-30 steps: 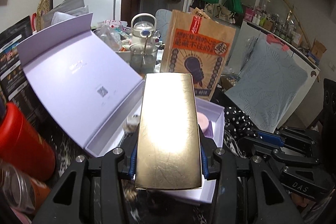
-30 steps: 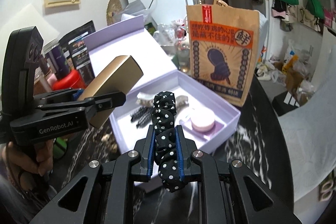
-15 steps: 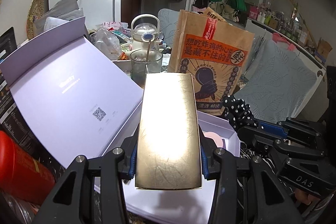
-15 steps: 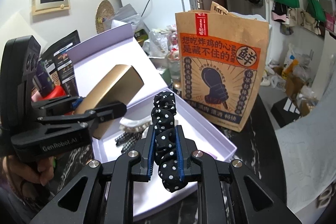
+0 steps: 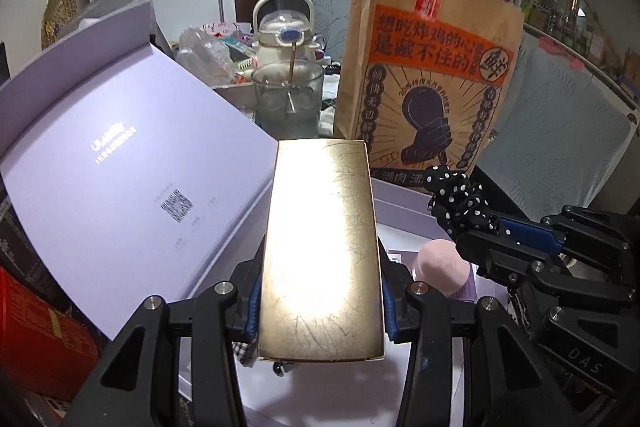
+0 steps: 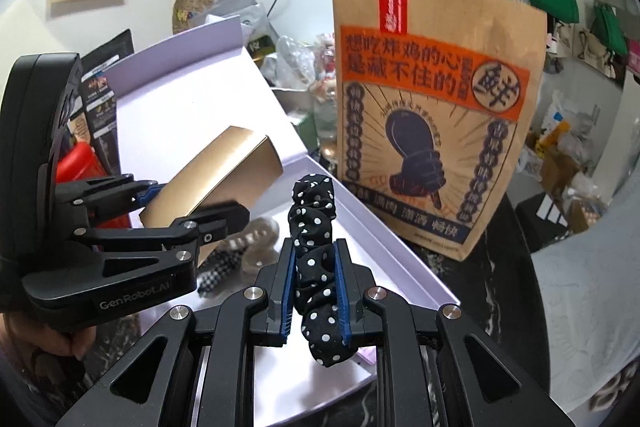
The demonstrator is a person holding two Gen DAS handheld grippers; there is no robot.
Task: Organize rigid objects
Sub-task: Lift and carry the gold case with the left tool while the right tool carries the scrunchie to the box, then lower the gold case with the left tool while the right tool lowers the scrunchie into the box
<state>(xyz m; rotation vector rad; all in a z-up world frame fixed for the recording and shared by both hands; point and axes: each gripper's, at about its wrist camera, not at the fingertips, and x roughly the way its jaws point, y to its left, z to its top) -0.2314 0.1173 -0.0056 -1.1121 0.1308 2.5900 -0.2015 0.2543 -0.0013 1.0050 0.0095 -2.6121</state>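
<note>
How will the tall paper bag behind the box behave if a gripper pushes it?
The paper bag stands tall and upright on a narrow base, so a high push probably tips it. Its thin paper likely dents easily. Its weight cannot be judged; the contents are hidden.

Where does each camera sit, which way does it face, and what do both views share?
Left wrist: on the left tool, facing forward over the gold box it clamps, toward the open lilac box; the right tool enters at right.
Right wrist: on the right tool, facing forward over its polka-dot scrunchie; the left tool and a hand show at left.
Shared: both tools, gold box, scrunchie, lilac box, paper bag.
</note>
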